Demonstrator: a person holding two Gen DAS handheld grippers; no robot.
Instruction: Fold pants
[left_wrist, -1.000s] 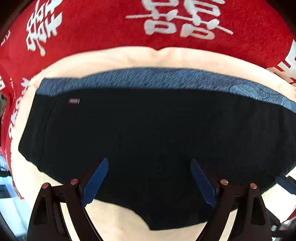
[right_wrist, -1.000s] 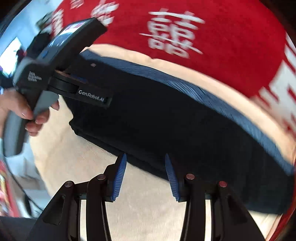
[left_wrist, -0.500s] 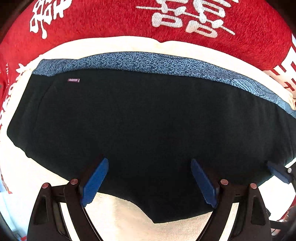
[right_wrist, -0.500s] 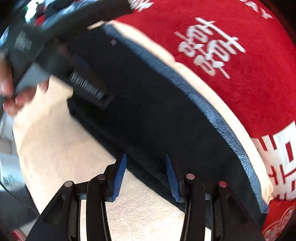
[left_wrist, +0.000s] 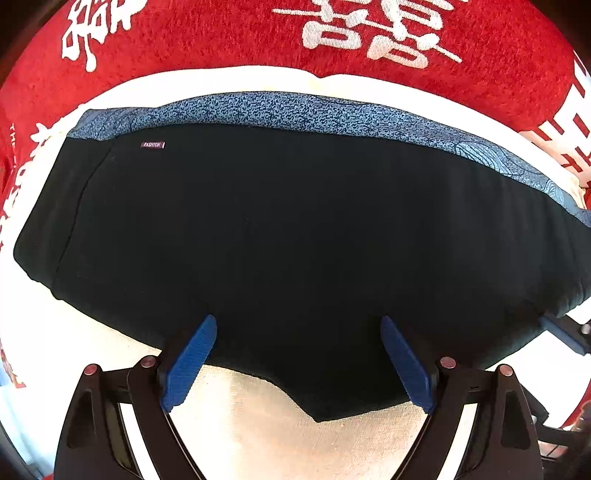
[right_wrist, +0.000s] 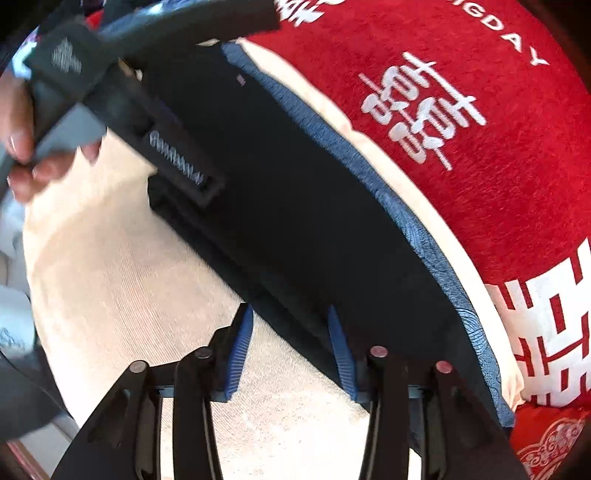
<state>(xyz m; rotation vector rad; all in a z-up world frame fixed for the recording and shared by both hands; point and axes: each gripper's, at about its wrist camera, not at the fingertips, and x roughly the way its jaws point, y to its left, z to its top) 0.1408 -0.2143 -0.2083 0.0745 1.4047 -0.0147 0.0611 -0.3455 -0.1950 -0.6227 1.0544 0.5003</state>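
The black pants (left_wrist: 295, 240) lie flat on a cream cloth (left_wrist: 277, 435), with a blue patterned waistband (left_wrist: 314, 110) along the far edge and a small label (left_wrist: 152, 144) at the left. My left gripper (left_wrist: 297, 325) is open, its blue pads spread wide just over the near edge of the pants. In the right wrist view the pants (right_wrist: 295, 206) run diagonally. My right gripper (right_wrist: 290, 314) is open, straddling the near edge of the pants. The left gripper's body (right_wrist: 122, 74) and a hand show at the upper left.
A red cloth with white characters (left_wrist: 332, 33) lies beyond the cream cloth and shows in the right wrist view (right_wrist: 461, 129) too. The right gripper's fingertip (left_wrist: 565, 328) pokes in at the right edge of the left wrist view.
The left gripper has moved closer over the pants. The right gripper has swung round, so the pants now run diagonally and its pads straddle their near edge. Both stay open.
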